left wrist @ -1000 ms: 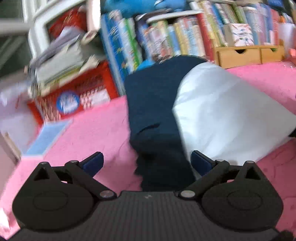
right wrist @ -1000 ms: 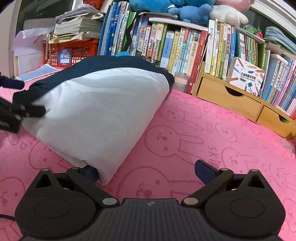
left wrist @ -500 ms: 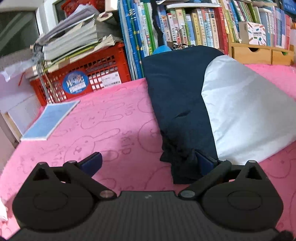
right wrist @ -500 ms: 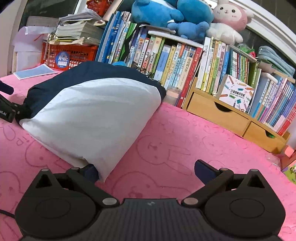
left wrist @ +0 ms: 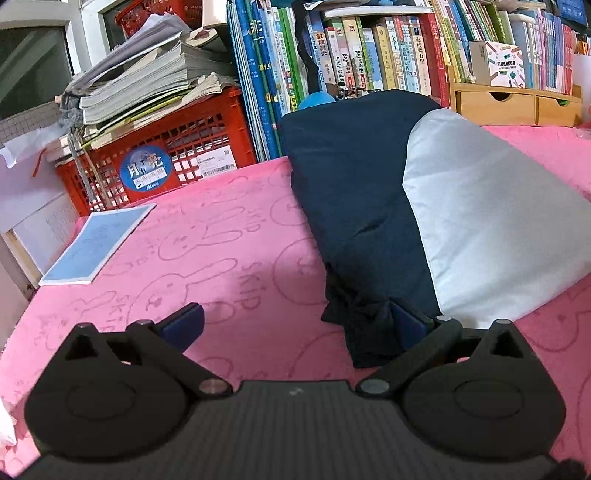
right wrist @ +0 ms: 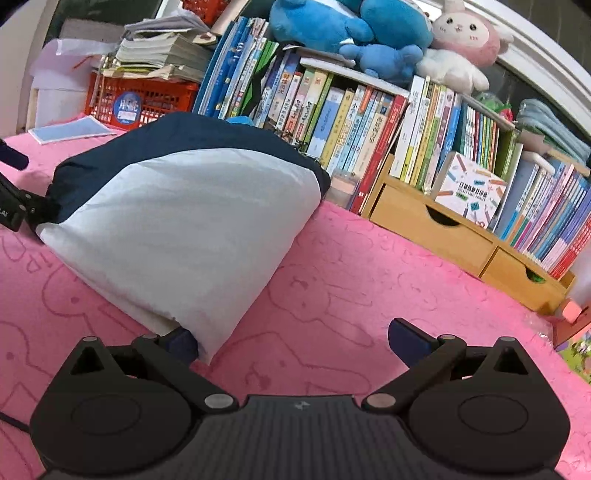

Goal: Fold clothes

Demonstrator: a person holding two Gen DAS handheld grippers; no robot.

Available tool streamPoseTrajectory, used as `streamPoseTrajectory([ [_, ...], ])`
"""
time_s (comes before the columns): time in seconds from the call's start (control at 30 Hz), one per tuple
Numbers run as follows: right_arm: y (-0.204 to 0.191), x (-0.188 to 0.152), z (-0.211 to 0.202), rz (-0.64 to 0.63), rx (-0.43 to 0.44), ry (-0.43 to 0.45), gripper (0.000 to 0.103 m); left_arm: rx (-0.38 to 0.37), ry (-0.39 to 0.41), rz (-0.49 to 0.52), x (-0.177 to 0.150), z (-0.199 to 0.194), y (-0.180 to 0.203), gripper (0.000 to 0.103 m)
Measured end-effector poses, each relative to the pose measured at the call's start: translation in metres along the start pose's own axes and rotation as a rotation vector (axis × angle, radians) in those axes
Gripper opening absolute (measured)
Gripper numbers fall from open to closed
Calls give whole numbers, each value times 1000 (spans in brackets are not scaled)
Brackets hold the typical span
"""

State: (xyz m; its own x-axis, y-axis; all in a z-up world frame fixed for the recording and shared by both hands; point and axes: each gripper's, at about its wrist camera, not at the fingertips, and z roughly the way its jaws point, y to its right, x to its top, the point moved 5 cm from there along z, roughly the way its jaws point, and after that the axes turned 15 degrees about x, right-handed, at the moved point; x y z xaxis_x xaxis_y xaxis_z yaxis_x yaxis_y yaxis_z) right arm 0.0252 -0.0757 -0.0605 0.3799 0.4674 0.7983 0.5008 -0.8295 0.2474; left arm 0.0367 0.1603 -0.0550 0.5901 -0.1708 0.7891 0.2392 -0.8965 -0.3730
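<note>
A folded garment, navy (left wrist: 354,192) with a white panel (left wrist: 491,229), lies on the pink rabbit-print mat (left wrist: 207,258). My left gripper (left wrist: 295,321) is open at the garment's near navy end. Its right finger (left wrist: 404,325) rests against the crumpled navy edge, and its left finger is over bare mat. In the right wrist view the same garment (right wrist: 192,221) fills the left half. My right gripper (right wrist: 291,338) is open, its left finger (right wrist: 181,341) tucked under the white corner and its right finger over bare mat. The left gripper (right wrist: 14,210) shows at the far left edge there.
A red crate (left wrist: 166,162) with stacked papers and a row of books (left wrist: 332,62) line the back of the mat. A blue booklet (left wrist: 96,243) lies at the left. Wooden drawers (right wrist: 454,236) stand at the right, plush toys (right wrist: 354,33) on top.
The left gripper has shifted left, so the navy end now sits at its right finger instead of between the fingers. The right wrist view has tilted upward. Both stay open.
</note>
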Motion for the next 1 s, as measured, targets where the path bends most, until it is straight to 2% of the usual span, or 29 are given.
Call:
streamPoseTrajectory([
  [0.13,-12,3,-4,-88,-25,39,84,27,18,28,0,-3,4,103],
  [0.17,-15,3,-4,-94,-21,45,74,34,23,33,1,-4,5,103],
  [0.23,-18,6,-3,-87,-13,48,69,31,18,26,0,-3,4,103],
  [0.3,-15,15,4,-33,8,38,64,28,13,18,0,-2,3,103],
  [0.47,19,25,40,219,124,-26,61,11,0,1,0,0,0,103],
  [0.53,17,27,42,201,141,-26,46,3,-6,-9,0,1,-1,103],
  [0.57,12,28,42,146,121,-20,34,0,-8,-12,0,2,-2,103],
  [0.6,5,29,41,76,89,-10,29,-4,-10,-16,0,2,-2,103],
  [0.67,-8,32,41,-95,-2,15,24,-9,-14,-21,0,2,-3,103],
  [0.8,-20,43,47,-326,-129,34,24,-34,-25,-32,1,3,-5,103],
  [1.0,-30,76,36,-611,-241,95,24,-62,-4,9,4,-2,3,103],
])
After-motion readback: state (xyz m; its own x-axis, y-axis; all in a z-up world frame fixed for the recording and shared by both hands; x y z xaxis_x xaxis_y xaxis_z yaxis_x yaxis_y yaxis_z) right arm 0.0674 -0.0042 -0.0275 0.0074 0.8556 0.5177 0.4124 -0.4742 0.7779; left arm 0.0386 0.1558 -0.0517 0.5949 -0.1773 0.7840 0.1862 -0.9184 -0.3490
